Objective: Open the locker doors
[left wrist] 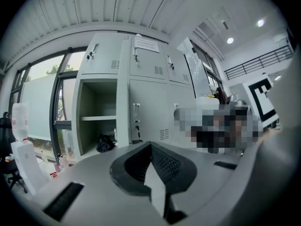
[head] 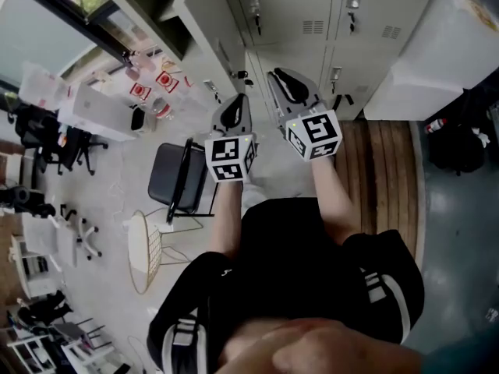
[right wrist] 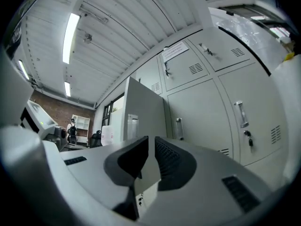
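I am holding the right claw (right wrist: 150, 140) slightly open and empty, and the left claw (left wrist: 151, 146) closed and empty. Closed doors (right wrist: 214, 117) are standing ahead, rightward, handles (right wrist: 240, 113) upright. The right claw is lying nearer.

Hand-held gripper (right wrist: 150, 144) jaws narrowly apart; locker door (right wrist: 141, 102) open.

We can't read the notice (left wrist: 146, 44) on the upper locker door (left wrist: 153, 62), and the dark lump (left wrist: 105, 143) in the open compartment (left wrist: 91, 131) is too small to tell.

Lockers (head: 296, 6) pale grey; cubes (head: 313, 135) blk/wht (square markers).
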Motion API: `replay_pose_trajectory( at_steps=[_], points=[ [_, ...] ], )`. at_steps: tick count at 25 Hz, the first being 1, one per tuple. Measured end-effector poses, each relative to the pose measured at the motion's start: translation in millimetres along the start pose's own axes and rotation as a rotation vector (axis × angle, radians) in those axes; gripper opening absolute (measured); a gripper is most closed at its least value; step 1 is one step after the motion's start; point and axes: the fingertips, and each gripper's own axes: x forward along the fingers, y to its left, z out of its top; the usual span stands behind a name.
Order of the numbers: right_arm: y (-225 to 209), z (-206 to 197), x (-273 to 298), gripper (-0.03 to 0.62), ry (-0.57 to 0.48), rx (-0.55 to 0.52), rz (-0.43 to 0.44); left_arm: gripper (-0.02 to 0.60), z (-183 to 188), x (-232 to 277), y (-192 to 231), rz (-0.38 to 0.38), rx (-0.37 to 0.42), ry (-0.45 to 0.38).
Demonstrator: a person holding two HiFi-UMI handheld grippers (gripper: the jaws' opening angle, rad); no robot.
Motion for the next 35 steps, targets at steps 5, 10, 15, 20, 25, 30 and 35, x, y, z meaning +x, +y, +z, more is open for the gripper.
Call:
replay_pose_trajectory(
  at_steps=[5, 10, 15, 20, 25, 30, 35],
  points=[
    [-46.2, 2.8, -30.3, 0.036, 0.022, 0.029, -0.089, 0.009, 4.4, 22.2, -48.7, -0.083, -0.010, -0.002],
    [-84.0, 1.8, -56.9, 0.029, 0.062, 0.020, -0.169, 0.009, 23.4, 45.0, -91.4, -0.157, 0.009, -0.028],
    [-115.5, -1.1, -84.1, 0.028, 0.074, 0.032, -0.246, 0.009, 26.2, 62.3, -134.6, -0.244, 0.012, -0.022],
    [-141.5, 4.4, -102.2, 0.029, 0.081, 0.015, -0.292, 0.008, 34.6, 77.2, -166.1, -0.304, -0.002, -0.025],
    [-160.1, 0.1, -105.0, 0.029, 0.110, -0.019, -0.343, 0.008, 36.4, 89.1, -177.8, -0.302, 0.097, -0.018],
    [-175.5, -11.6, -104.4, 0.029, 0.156, -0.039, -0.373, 0.009, 30.8, 108.4, -183.9, -0.331, 0.035, -0.013],
    [-195.2, -22.6, -96.2, 0.029, 0.179, -0.044, -0.394, 0.009, 25.6, 136.2, -183.5, -0.338, -0.005, -0.009]
  ],
)
